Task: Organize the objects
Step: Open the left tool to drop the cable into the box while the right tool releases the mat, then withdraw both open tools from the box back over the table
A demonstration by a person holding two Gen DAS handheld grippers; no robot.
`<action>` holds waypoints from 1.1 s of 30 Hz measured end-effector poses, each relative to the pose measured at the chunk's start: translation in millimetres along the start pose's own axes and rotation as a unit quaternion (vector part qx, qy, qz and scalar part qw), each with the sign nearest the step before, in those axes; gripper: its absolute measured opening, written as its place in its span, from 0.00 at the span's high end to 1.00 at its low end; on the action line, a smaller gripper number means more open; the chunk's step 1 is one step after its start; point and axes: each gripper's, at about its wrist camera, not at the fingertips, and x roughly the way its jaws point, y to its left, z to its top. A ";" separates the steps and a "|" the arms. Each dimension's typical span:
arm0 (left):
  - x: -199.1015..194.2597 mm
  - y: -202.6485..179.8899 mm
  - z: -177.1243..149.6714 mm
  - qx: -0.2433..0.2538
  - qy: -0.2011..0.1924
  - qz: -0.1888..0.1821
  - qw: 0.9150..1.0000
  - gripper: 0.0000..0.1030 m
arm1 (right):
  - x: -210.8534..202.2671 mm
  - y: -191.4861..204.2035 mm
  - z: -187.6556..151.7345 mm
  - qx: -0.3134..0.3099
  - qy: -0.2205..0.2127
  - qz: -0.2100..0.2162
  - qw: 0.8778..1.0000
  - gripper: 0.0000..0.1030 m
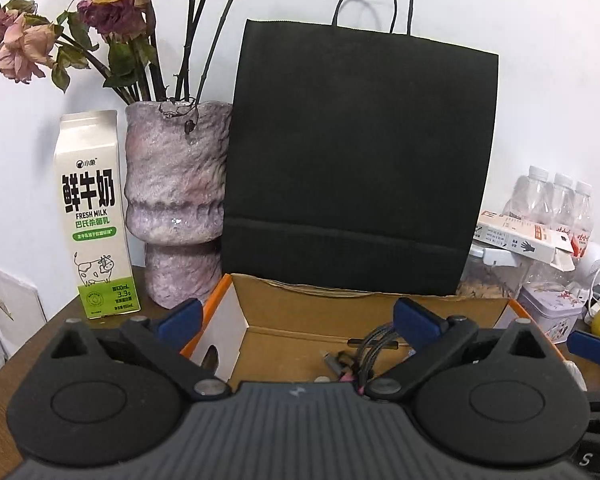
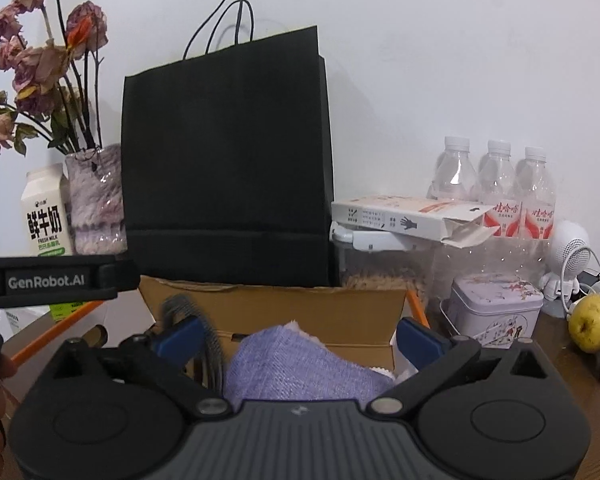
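Observation:
An open cardboard box (image 1: 312,308) with orange edges sits on the wooden table in front of a black paper bag (image 1: 356,160). My left gripper (image 1: 296,316) is open above the box, its blue pads wide apart. A bundle of black cables (image 1: 364,356) lies inside the box near the right pad. In the right wrist view my right gripper (image 2: 300,332) is open over the same box (image 2: 300,300). A folded purple cloth (image 2: 300,364) lies between its fingers, and a coiled black cable (image 2: 204,332) blurs by the left pad. The left gripper's body (image 2: 48,280) shows at the left.
A milk carton (image 1: 94,220) and a stone-look vase (image 1: 176,200) of dried roses stand left of the bag. Right of it are water bottles (image 2: 496,188), a white glove box (image 2: 404,216) on a clear container, a tin (image 2: 492,304), a yellow-green apple (image 2: 592,322) and a small white fan (image 2: 572,252).

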 end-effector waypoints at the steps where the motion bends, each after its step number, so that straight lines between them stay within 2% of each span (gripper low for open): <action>1: -0.4 0.2 -0.2 0.001 -0.001 0.000 1.000 0.00 | -0.7 0.0 -0.2 0.001 0.001 0.001 1.000 0.00; 11: -5.8 10.6 -3.8 0.003 0.006 0.001 1.000 0.00 | -8.0 -0.3 -3.2 0.013 0.011 0.008 1.000 0.00; 19: -25.9 22.2 -11.7 0.006 0.010 0.001 1.000 0.00 | -28.5 0.6 -9.9 0.005 0.012 0.009 1.000 0.00; 25: -56.9 26.7 -21.0 0.019 0.013 -0.008 1.000 0.00 | -57.0 1.2 -16.8 -0.002 0.014 0.011 1.000 0.00; 33: -119.5 27.1 -34.2 0.038 0.006 -0.027 0.999 0.00 | -111.2 12.6 -28.9 -0.016 0.022 0.010 1.000 0.00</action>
